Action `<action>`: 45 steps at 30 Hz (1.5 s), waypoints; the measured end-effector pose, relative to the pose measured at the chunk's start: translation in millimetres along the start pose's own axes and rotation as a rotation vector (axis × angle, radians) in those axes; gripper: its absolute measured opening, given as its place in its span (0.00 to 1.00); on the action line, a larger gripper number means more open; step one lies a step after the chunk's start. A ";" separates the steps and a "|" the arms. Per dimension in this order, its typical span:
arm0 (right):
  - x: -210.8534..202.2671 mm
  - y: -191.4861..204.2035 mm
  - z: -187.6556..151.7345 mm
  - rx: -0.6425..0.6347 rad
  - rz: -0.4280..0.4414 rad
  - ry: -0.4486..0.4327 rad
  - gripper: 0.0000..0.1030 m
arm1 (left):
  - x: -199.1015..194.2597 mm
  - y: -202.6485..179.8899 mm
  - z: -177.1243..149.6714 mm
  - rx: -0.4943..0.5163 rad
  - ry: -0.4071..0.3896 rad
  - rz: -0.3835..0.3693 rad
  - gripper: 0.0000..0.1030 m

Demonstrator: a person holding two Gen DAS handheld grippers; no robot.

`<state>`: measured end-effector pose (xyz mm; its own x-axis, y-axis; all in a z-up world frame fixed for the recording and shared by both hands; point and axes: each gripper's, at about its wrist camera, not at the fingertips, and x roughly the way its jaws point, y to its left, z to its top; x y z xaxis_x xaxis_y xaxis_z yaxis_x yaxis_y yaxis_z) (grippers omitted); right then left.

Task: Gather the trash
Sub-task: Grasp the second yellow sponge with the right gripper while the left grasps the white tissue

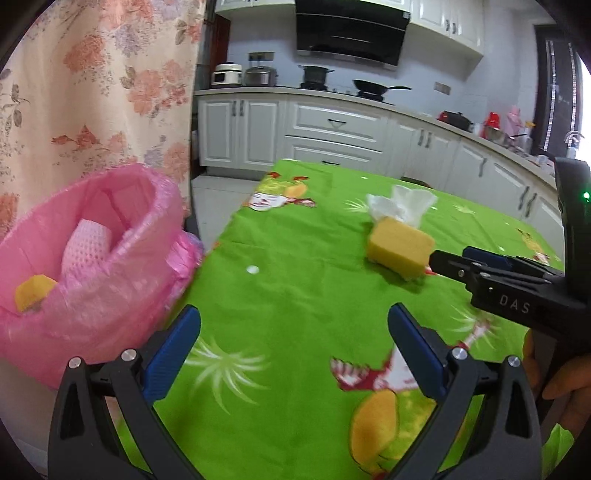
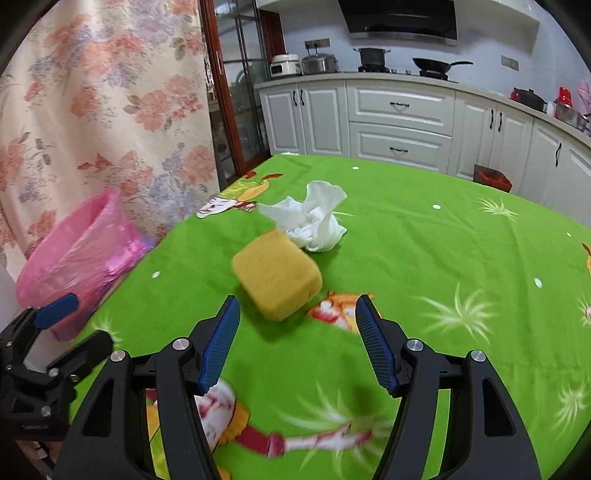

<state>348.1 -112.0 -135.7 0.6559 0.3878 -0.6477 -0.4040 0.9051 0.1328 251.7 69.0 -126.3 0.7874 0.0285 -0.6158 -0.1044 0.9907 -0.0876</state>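
the yellow sponge [image 2: 277, 274] lies on the green table [image 2: 443, 258], just ahead of the right gripper [image 2: 295, 343], whose jaws stand wide with nothing between them. a crumpled white tissue [image 2: 314, 218] touches the far side of the sponge. the left gripper [image 1: 293, 354] is also wide and empty, beside the pink-lined trash bin [image 1: 92, 251] at the table's left edge.

A home kitchen is shown: white panelled cabinets [image 2: 399, 107] under a pale countertop [image 2: 369, 75], a black range hood [image 1: 351, 29], a black wok [image 2: 436, 66] and steel pots [image 1: 260, 75] on it, a floral curtain [image 1: 92, 85].
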 end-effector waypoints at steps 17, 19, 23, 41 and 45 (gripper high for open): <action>59.3 31.4 24.2 -0.140 -0.049 0.124 0.68 | 6.1 24.8 12.2 -0.057 0.024 0.040 0.95; 55.0 29.9 21.5 -0.149 -0.045 0.115 0.57 | 6.1 24.2 12.6 -0.057 0.024 0.040 0.95; 39.2 22.5 11.7 -0.147 -0.041 0.101 0.51 | 9.7 18.4 17.5 -0.038 0.024 0.036 0.95; -23.3 -74.3 -9.2 0.103 -0.130 -0.007 0.48 | 83.1 -79.5 58.2 0.069 0.084 -0.026 0.95; -27.8 -89.6 -11.3 0.150 -0.147 -0.034 0.48 | 100.4 -91.4 69.1 0.051 0.115 -0.067 0.94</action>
<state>358.9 -205.8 -138.1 0.7231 0.2526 -0.6429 -0.2041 0.9673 0.1505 382.3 -9.6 -125.9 0.7167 -0.0508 -0.6956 -0.0201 0.9954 -0.0934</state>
